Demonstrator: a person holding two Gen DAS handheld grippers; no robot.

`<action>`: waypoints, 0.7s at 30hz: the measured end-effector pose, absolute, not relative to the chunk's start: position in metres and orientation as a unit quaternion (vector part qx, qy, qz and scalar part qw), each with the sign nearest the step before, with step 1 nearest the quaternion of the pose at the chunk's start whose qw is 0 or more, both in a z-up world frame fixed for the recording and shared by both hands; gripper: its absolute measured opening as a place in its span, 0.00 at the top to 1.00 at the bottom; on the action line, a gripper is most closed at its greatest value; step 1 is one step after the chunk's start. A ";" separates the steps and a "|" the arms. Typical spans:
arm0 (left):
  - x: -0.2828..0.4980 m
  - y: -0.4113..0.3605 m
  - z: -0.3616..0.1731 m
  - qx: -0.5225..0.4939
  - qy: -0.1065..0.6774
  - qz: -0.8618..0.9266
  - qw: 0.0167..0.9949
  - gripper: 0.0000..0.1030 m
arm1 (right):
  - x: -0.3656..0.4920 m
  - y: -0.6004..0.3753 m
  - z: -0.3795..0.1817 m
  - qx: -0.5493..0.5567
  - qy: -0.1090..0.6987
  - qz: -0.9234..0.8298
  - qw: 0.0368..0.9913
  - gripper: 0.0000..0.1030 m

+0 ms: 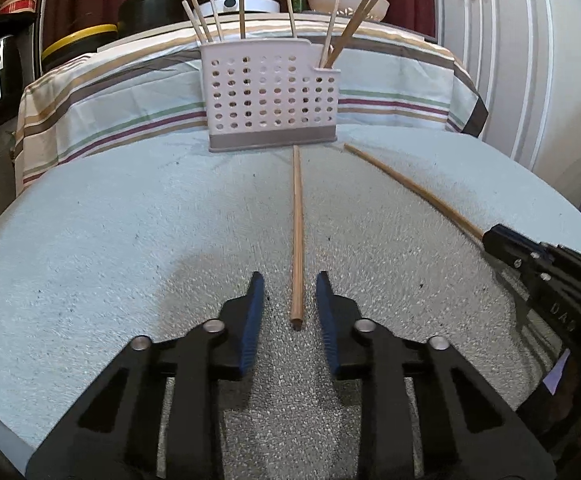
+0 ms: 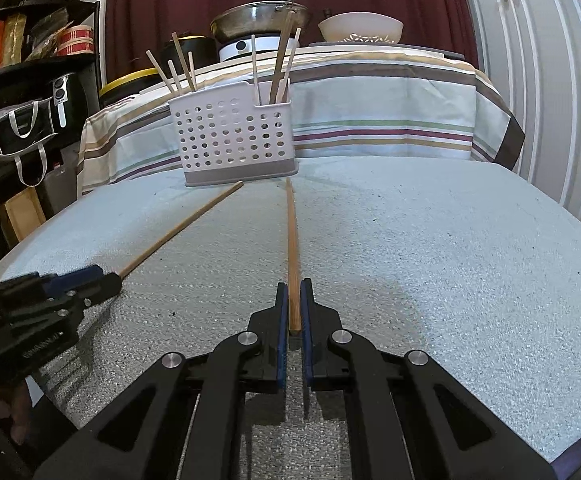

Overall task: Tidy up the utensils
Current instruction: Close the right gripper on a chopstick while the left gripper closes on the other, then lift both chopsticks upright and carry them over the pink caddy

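Left gripper (image 1: 290, 300): jaws apart, straddling near end of one chopstick (image 1: 297, 232), not yet pinching.
Right gripper (image 2: 295, 308): clenched on second chopstick (image 2: 292, 248), ready to lift.
Both sticks: flat, far tips by caddy (image 1: 272, 96) base.

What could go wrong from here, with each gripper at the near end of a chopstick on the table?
1. The right gripper pinches its chopstick only at the near end; lifted, the long stick may droop or pivot.
2. The left gripper straddles the other chopstick without pressing it, so closing could roll it aside.
3. The perforated caddy is already crowded.
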State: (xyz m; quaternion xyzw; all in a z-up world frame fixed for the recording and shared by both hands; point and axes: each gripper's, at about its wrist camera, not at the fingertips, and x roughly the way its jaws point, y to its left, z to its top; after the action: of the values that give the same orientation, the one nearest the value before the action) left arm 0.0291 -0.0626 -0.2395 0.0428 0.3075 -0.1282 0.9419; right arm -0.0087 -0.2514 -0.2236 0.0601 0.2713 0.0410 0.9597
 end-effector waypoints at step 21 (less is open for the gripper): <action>0.017 -0.054 -0.220 0.047 0.253 -0.131 0.957 0.94 | -0.013 -0.255 -0.210 0.057 0.255 0.042 0.964 0.93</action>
State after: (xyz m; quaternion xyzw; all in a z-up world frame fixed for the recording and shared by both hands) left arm 0.0171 -0.0539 -0.2200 0.0467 0.2530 -0.1305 0.9575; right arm -0.0131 -0.2551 -0.2098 0.0567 0.2547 0.0424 0.9644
